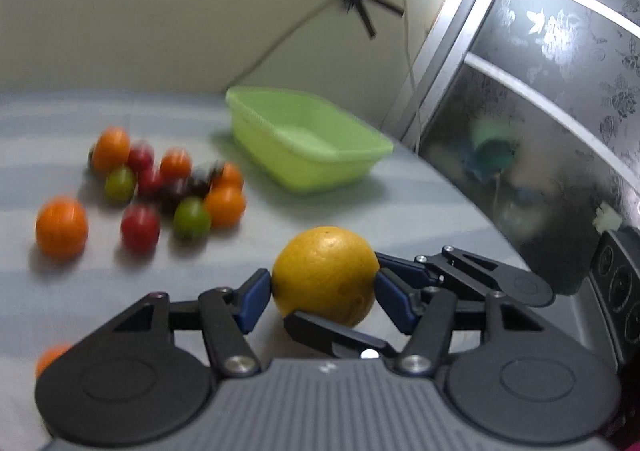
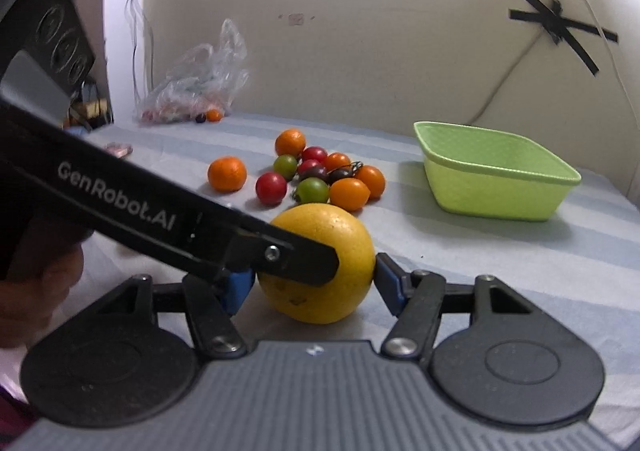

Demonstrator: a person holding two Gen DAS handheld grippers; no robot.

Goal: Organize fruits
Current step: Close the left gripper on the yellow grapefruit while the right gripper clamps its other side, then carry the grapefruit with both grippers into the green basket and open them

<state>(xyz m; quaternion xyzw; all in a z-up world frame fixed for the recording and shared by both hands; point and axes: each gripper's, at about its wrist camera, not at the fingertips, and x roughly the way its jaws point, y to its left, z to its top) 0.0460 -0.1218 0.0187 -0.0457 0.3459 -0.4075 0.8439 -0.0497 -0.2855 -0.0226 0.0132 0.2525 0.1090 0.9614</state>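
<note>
A big yellow orange point(image 1: 324, 271) point(image 2: 320, 263) sits low over the striped cloth, near the front. My left gripper point(image 1: 324, 299) has its blue pads pressed on both sides of the fruit. My right gripper point(image 2: 312, 287) clamps the same orange from another angle, its right pad against the peel. One black left finger point(image 2: 300, 257) crosses the fruit's front and half hides the right gripper's left pad. Behind lies a heap of small fruits point(image 1: 176, 187) point(image 2: 320, 175): orange, red, green and dark ones. A light green basket point(image 1: 280, 119) point(image 2: 500, 167) stands empty to the right.
A clear plastic bag point(image 2: 200, 91) with more small fruits lies at the back left by the wall. A patterned shiny door point(image 1: 560, 91) borders the table's right side. A hand point(image 2: 36, 291) holds the left gripper. One small orange fruit point(image 1: 50, 357) lies near the front left.
</note>
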